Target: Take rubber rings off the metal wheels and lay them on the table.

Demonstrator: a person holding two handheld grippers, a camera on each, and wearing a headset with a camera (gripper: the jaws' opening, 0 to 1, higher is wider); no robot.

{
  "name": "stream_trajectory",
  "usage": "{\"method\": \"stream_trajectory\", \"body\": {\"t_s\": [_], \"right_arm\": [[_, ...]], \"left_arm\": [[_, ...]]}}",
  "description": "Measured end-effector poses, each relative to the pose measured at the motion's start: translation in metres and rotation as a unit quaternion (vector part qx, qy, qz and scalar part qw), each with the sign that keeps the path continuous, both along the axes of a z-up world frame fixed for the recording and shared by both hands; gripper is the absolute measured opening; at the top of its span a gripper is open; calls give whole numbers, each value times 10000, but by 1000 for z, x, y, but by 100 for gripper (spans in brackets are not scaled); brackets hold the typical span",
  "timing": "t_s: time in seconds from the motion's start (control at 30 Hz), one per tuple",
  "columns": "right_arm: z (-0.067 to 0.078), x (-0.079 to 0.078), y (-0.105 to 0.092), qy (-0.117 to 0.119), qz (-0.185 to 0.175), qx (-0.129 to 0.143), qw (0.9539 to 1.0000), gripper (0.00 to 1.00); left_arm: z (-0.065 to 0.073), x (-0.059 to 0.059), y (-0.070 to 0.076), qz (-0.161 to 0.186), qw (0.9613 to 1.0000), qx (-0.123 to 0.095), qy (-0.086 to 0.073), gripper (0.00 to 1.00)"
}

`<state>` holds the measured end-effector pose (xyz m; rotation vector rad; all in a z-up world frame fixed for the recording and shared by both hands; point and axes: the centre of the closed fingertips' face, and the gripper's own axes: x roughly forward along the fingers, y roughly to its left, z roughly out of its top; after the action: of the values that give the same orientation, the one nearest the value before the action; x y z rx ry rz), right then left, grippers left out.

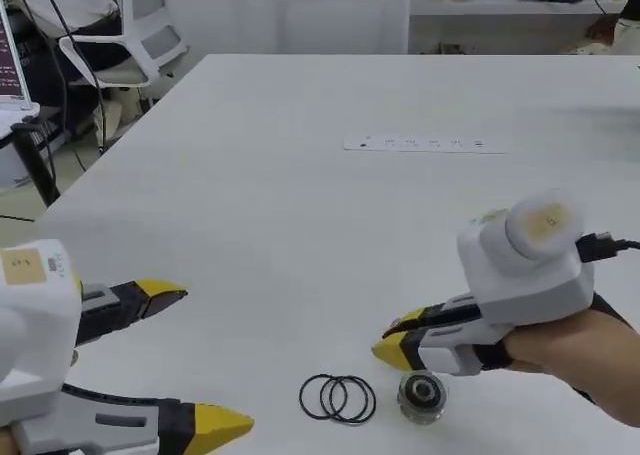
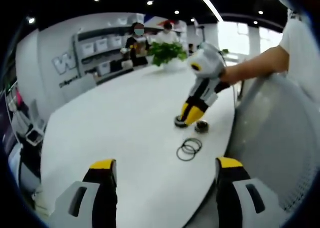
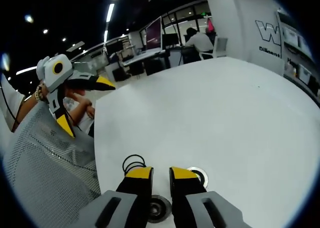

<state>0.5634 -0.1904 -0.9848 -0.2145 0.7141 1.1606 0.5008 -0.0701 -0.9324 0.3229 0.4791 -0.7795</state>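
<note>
Right gripper [image 1: 392,341], jaws nearly together, grip unclear, sits beside metal wheel [image 1: 422,393] at lower right. Left gripper [image 1: 216,361] gapes at lower left, rubber rings [image 1: 338,398] between them. Table [image 1: 300,175] stretches upward.

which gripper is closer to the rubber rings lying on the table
Right. The right gripper has its tips just above and right of the rubber rings, beside a metal wheel. The left gripper, jaws open, sits farther off to their left.
</note>
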Motion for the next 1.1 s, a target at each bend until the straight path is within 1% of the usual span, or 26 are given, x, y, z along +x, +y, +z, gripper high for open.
{"method": "stream_trajectory", "body": {"t_s": [0.1,0.27,0.37,0.47,0.6,0.67,0.73,0.77,0.83,0.87,0.93,0.97,1.03,1.1], "right_arm": [[4,8,-6,-110,-114,24,9999,12],[14,23,-18,-158,-421,222,9987,14],[18,28,-24,-177,-537,313,9979,14],[19,32,-29,-204,-601,346,9974,15],[16,37,-38,-171,-675,378,9969,17],[12,38,-43,-68,-748,389,9964,18],[7,37,-47,-14,-779,353,9963,19],[5,36,-49,-9,-775,326,9965,19],[2,36,-51,6,-784,282,9965,19],[-1,35,-51,38,-769,268,9967,20],[-6,31,-52,106,-707,196,9972,22],[-8,30,-52,97,-665,151,9976,23],[-13,26,-52,8,-518,21,9987,26],[-17,25,-54,-5,-453,-86,9989,27]], "left_arm": [[3,1,-2,-46,10000,-3,-17,82],[9,6,-5,-163,9998,12,-67,82],[14,10,-6,-223,9997,-7,-107,82],[21,14,-9,-313,9994,-17,-159,81],[32,23,-15,-441,9986,-62,-293,81],[38,26,-21,-572,9977,-103,-346,81],[42,30,-26,-677,9969,-50,-408,81],[46,32,-30,-748,9963,-76,-428,81],[52,33,-37,-868,9950,-200,-448,81],[57,35,-41,-929,9941,-238,-504,81],[64,39,-48,-1033,9927,-245,-578,81],[67,40,-50,-1066,9922,-240,-604,81],[71,44,-57,-1162,9907,-211,-680,81],[71,47,-65,-1307,9886,-140,-729,80]]}}
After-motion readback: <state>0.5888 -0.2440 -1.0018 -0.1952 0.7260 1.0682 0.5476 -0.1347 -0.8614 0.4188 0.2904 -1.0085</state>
